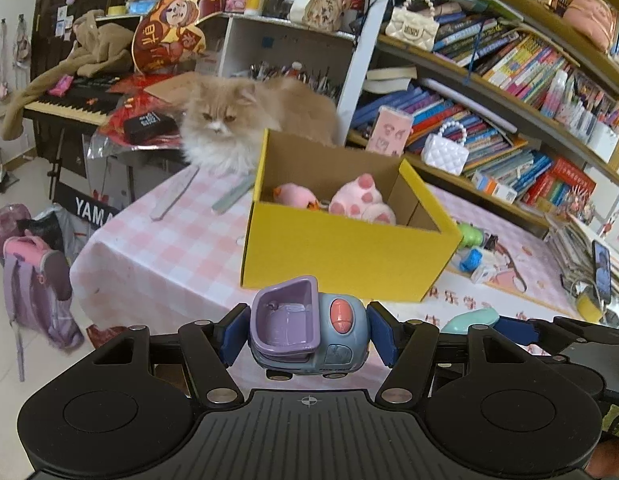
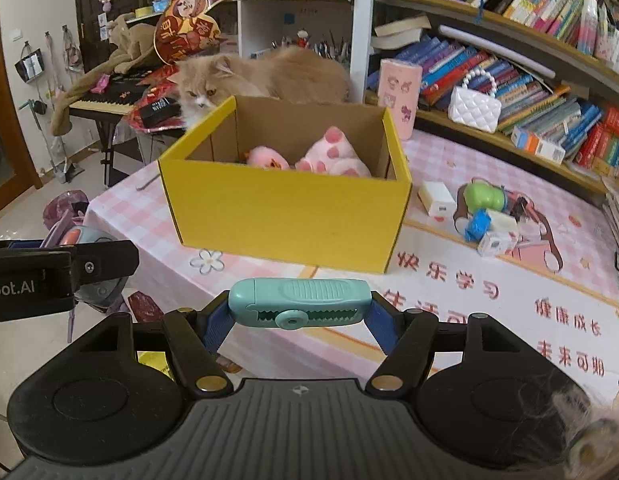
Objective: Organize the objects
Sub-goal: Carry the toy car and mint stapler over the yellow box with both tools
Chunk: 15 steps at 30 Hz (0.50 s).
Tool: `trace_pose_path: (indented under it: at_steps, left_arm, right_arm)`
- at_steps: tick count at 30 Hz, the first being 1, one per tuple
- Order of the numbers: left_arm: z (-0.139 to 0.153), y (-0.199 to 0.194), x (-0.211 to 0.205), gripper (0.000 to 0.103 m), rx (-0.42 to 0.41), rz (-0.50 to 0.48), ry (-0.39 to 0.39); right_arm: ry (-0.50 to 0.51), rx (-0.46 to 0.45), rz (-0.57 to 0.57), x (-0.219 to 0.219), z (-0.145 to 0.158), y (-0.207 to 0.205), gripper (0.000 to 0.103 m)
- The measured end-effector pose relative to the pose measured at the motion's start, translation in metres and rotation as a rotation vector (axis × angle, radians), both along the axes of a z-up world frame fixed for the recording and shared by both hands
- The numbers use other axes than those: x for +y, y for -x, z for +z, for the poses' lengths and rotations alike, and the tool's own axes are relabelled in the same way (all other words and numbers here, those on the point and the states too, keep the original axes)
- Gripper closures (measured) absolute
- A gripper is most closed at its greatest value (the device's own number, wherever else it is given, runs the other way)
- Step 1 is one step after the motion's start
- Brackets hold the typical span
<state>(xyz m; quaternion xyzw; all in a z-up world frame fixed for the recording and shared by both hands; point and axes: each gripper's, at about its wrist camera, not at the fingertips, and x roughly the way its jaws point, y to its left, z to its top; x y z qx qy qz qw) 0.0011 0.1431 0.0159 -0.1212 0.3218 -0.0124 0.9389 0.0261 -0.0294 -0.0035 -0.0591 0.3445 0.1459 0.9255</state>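
Left gripper [image 1: 308,328]: pads clamped on toy truck [image 1: 309,326], held above near table edge; purple bucket to the left, cab face to the right, wheels down, long axis crosswise between pads. Right gripper [image 2: 299,307]: pads clamped on both ends of teal clip [image 2: 299,302], long axis crosswise, toothed edge toward camera. Yellow box [image 2: 285,208] on pink checked tablecloth [image 2: 489,300], open-topped; inside, pink plush paw [image 2: 333,152] and second pink plush [image 2: 267,158], lower parts hidden by front wall. Cat [image 2: 265,76] just behind box, partly hidden by rim. Small toys [image 2: 489,212] right of box, jumbled, hard to sort out. Left gripper's side at left edge of right view, cut off.
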Motion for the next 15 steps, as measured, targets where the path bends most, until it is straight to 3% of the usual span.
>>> trace_pose_path:
  at_steps: [7, 15]
  left_arm:
    - [0.020, -0.021, 0.006, 0.040, -0.070, 0.027, 0.002]
    - [0.040, -0.071, 0.005, 0.040, -0.147, 0.061, -0.020]
  right_arm:
    - [-0.035, -0.060, 0.009, 0.006, 0.025, -0.029, 0.036]
    - [-0.033, -0.136, 0.038, 0.010, 0.048, -0.094, 0.036]
